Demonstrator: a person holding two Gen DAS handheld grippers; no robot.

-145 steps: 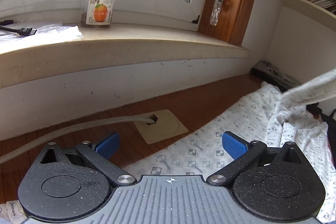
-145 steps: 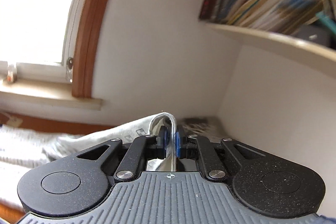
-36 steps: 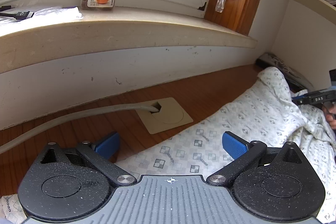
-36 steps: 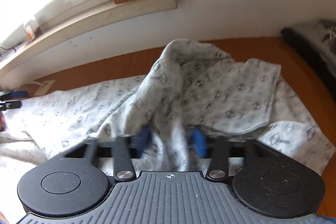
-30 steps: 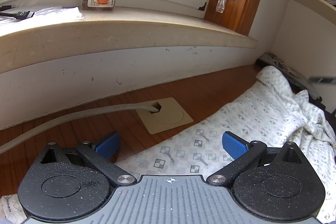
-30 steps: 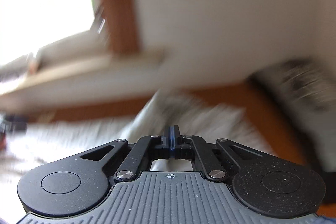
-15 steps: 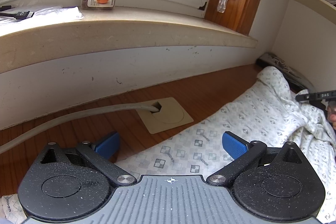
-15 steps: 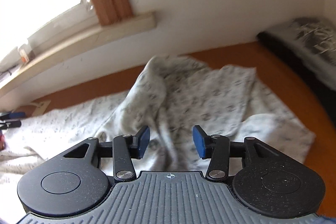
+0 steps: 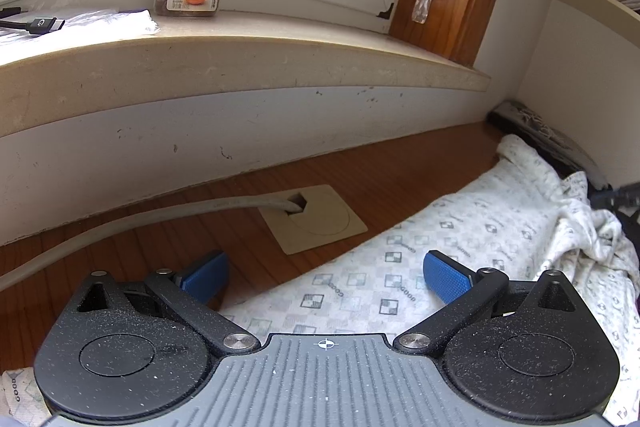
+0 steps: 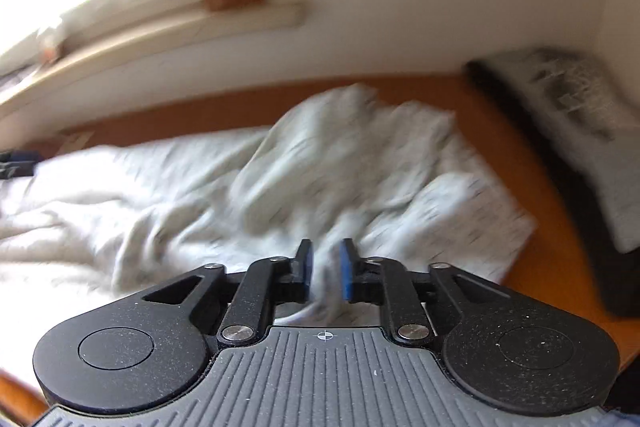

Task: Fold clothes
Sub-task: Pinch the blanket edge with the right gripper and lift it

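- A patterned white garment (image 10: 256,187) lies rumpled across the wooden desk (image 9: 360,179) below the windowsill (image 9: 240,55), one end bunched toward the corner by a dark flat object (image 10: 560,99).
- The right gripper (image 10: 325,269) is low over the bunched end, jaws narrowing with a ridge of cloth between the blue pads — the frame is blurred, so whether the pads press the cloth yet is hard to say.
- The left gripper (image 9: 326,277) hovers over the flatter end with jaws wide apart, gripping nothing; one pad is above bare wood, the other above fabric.
- Judgement: the step in hand is re-gripping the crumpled end — best to pinch a single edge or corner, not a thick wad, so the fold lands clean.
- The left tongs could usefully pin the flat end before any lift, lest the whole garment slide.
- The cable (image 9: 140,223) entering the desk grommet (image 9: 316,219) sits just beside the cloth's edge; it looks worth avoiding.
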